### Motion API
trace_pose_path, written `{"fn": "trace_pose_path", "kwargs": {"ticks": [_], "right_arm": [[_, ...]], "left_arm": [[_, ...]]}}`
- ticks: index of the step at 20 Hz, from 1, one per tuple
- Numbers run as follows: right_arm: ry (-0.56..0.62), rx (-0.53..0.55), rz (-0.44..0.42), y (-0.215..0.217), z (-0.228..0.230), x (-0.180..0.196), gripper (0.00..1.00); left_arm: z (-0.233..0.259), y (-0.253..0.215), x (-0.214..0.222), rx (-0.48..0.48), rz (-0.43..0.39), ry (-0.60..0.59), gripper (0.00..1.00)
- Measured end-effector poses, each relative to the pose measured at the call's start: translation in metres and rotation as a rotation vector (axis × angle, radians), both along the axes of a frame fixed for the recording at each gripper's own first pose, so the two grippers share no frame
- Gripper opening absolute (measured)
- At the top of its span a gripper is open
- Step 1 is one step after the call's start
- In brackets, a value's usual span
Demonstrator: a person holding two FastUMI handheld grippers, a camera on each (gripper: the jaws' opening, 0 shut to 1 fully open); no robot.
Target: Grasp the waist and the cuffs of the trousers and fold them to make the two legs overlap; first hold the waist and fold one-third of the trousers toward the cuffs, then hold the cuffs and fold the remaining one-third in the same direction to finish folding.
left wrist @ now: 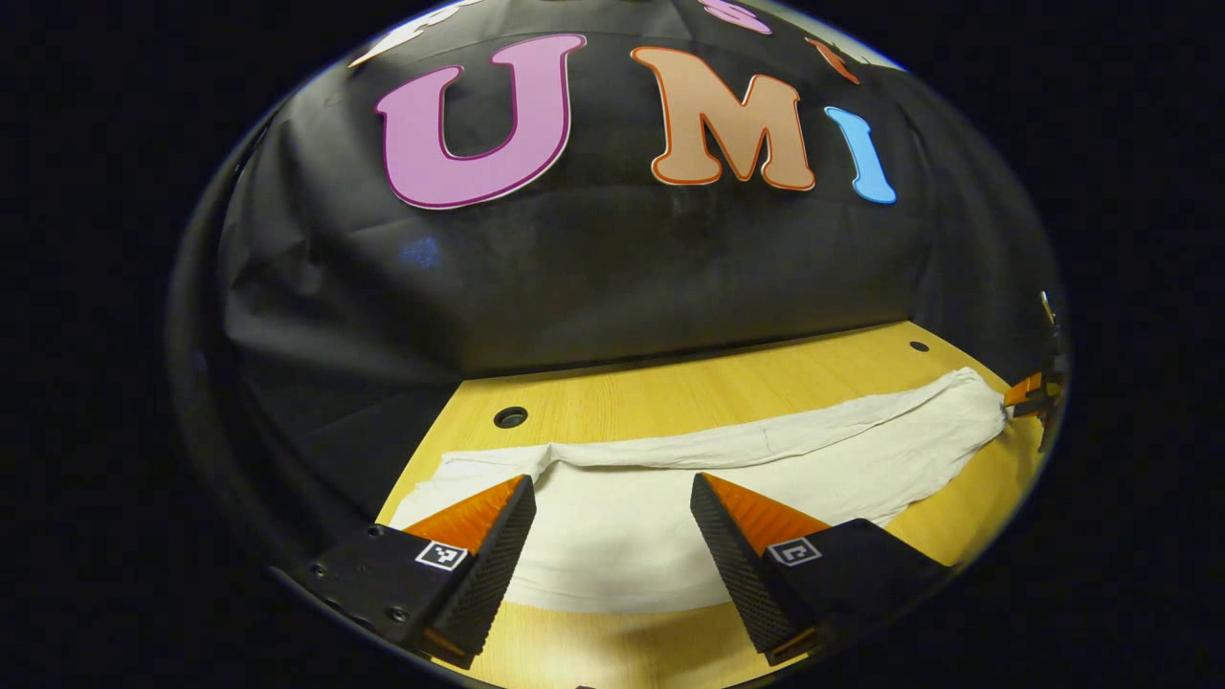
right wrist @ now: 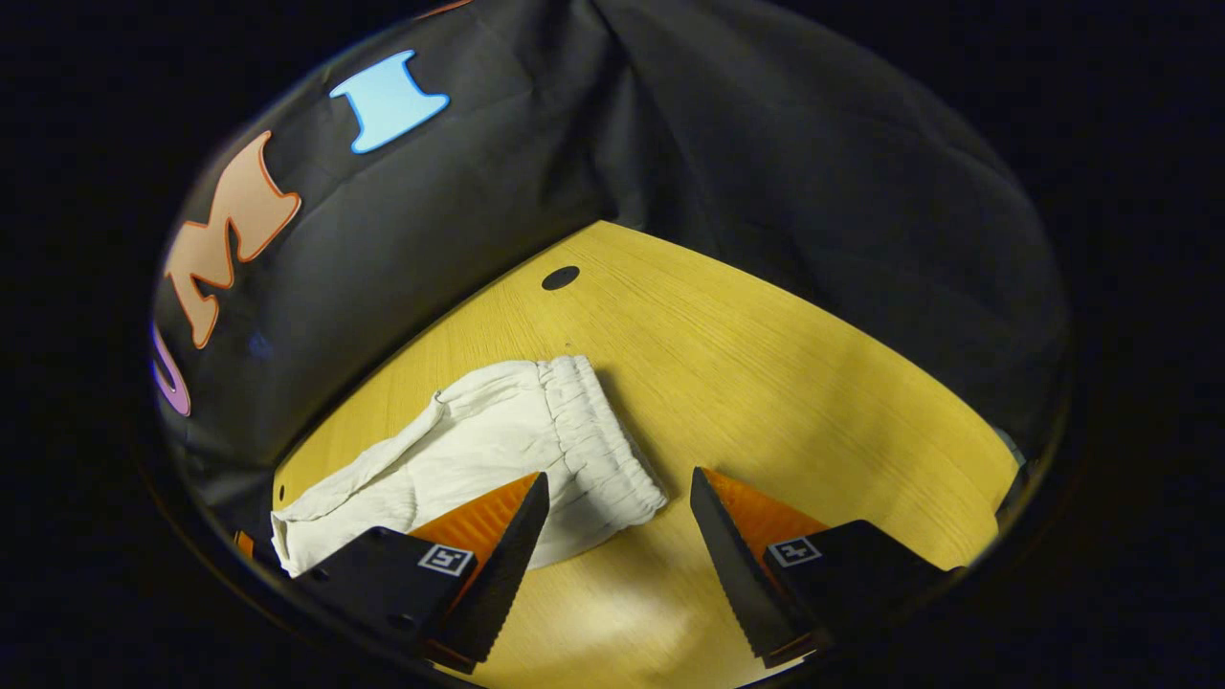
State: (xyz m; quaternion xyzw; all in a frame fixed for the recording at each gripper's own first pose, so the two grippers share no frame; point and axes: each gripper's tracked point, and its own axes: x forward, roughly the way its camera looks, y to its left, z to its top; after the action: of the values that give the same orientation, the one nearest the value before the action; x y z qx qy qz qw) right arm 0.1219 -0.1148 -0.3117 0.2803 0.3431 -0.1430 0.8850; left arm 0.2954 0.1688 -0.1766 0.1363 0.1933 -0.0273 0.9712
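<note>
Two grippers, both spread open, nothing held; trousers [left wrist: 727, 469] laid lengthwise: cuffs under left gripper [left wrist: 612, 522], waistband [right wrist: 598, 440] under right gripper [right wrist: 617, 522].

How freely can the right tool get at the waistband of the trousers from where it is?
Probably freely. The right tool is open just above the gathered waistband of the white trousers, which lie flat on the wooden table, with nothing between tool and waistband.

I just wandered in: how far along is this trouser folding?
Early. The white trousers lie stretched long on the wooden table, seemingly as one narrow strip, so the legs may already overlap. The left gripper and right gripper hover open, holding nothing. Both one-third folds remain.
</note>
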Motion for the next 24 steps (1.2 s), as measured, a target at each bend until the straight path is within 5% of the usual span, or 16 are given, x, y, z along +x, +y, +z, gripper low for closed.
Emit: {"fn": "trace_pose_path", "kwargs": {"ticks": [2, 3, 6, 7, 8, 9, 11, 14, 17, 24], "right_arm": [[0.002, 0.030, -0.008, 0.004, -0.007, 0.002, 0.87], [-0.002, 0.035, -0.012, 0.005, -0.011, 0.004, 0.93], [-0.003, 0.056, -0.050, 0.006, -0.016, 0.004, 0.72], [-0.001, 0.067, -0.066, 0.005, -0.018, 0.003, 0.75], [-0.012, 0.073, -0.086, 0.003, -0.018, 0.004, 0.63], [-0.015, 0.084, -0.095, 0.001, -0.020, 0.004, 0.69], [-0.015, 0.098, -0.105, 0.001, -0.021, 0.003, 0.66], [-0.008, 0.134, -0.121, 0.003, -0.024, 0.007, 0.49], [-0.012, 0.157, -0.176, -0.004, -0.021, 0.006, 0.11], [-0.049, 0.169, -0.177, -0.004, -0.014, 0.009, 0.03]], "left_arm": [[0.002, 0.001, 0.000, 0.005, 0.000, -0.005, 0.97], [0.003, 0.001, 0.000, 0.004, 0.003, -0.010, 0.97], [0.004, 0.002, -0.003, -0.001, 0.015, -0.015, 0.97], [0.006, 0.003, -0.004, 0.000, 0.017, -0.019, 0.97], [0.007, 0.003, -0.004, 0.002, 0.015, -0.025, 0.97], [0.008, 0.004, -0.004, 0.007, 0.013, -0.027, 0.97], [0.008, 0.008, -0.005, 0.018, 0.012, -0.026, 0.97], [0.010, 0.012, -0.007, 0.024, 0.023, -0.031, 0.97], [0.010, 0.010, -0.008, 0.010, 0.028, -0.034, 0.96], [0.008, 0.007, -0.013, -0.019, 0.038, -0.024, 0.97]]}}
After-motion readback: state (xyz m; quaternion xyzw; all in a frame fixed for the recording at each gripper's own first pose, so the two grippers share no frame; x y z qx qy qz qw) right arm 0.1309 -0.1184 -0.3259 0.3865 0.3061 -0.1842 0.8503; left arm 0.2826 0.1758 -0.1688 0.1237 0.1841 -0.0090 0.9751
